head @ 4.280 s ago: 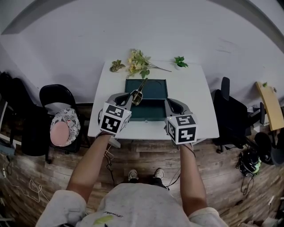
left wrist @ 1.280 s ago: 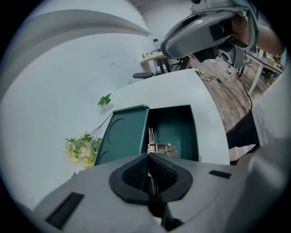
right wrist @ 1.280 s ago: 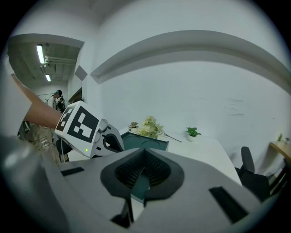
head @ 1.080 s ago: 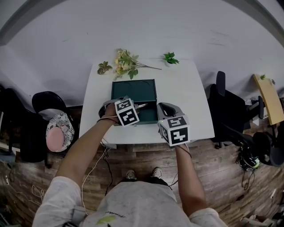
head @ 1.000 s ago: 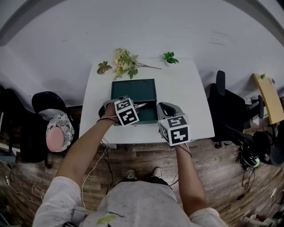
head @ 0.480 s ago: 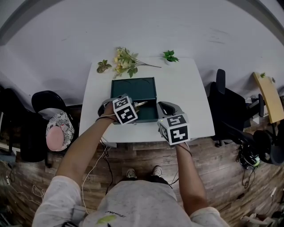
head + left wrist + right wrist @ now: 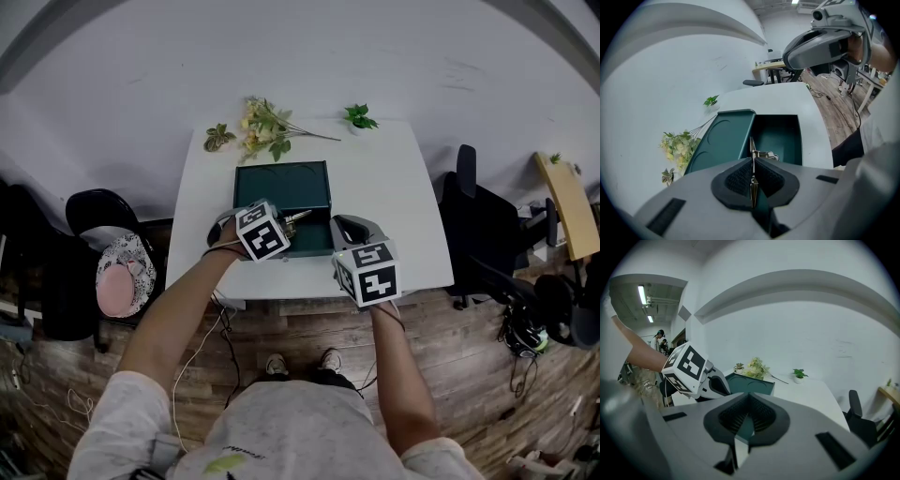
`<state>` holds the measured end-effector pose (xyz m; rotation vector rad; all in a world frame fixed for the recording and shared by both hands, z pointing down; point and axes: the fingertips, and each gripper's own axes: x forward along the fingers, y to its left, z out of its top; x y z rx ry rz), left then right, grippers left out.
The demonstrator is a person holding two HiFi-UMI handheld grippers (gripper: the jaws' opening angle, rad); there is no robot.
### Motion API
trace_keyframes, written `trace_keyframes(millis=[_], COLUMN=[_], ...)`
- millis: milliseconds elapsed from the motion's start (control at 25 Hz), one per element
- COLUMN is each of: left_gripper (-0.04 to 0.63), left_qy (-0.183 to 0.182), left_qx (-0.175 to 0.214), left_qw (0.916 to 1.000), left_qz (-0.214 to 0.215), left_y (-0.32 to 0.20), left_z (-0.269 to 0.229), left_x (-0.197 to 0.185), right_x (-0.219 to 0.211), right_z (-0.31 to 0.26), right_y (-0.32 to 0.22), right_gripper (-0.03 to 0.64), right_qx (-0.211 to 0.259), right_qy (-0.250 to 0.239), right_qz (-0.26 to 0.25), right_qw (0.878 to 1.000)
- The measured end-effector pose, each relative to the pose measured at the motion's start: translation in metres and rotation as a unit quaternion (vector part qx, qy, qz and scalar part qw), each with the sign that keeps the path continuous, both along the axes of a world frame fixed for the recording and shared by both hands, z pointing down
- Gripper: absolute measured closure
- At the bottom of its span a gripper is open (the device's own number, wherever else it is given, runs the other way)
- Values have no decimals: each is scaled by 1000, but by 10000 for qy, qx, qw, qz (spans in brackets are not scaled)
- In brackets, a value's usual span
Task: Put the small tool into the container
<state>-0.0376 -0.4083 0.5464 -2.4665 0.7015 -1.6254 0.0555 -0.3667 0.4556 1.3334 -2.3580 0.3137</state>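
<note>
- Grip: my left gripper is clenched on the small tool, a thin metal piece pinched edge-on between the two black pads.
- The tool's free end sticks out past the jaw tips and reaches over the open tray of the container. I cannot tell whether it touches the tray.
- The container is a dark green box, and its lid is thrown open flat on the far side, toward the wall.
- In the head view the left gripper sits at the near left corner of the container, with its marker cube tilted.
- My right gripper is released: a narrow gap shows between its pads, and through it I see only green box and white table, nothing held.
- The right gripper hovers at the near right side of the container, just beside it, and I see no contact.
- The white table carries the container near its front edge.
- A spray of flowers lies behind the lid, and a small potted plant stands further right by the wall.
- A black chair stands to the left of the table.
</note>
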Motion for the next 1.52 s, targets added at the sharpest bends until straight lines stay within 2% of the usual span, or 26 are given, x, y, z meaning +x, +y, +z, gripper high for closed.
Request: trace_keyframes(millis=[760,1520], left_gripper=[558,548], left_qy=[181,158], left_qx=[-131,-163], left_qw=[9997,9997], left_qz=[59,103], left_y=[17,26], left_z=[10,18], left_x=[6,9], right_x=[-4,1], right_z=[8,12], right_y=[16,29], right_gripper=[612,612], right_qx=[-74,-143], right_qy=[-22,5], right_qz=[-19,48], right_qw=[10000,9999])
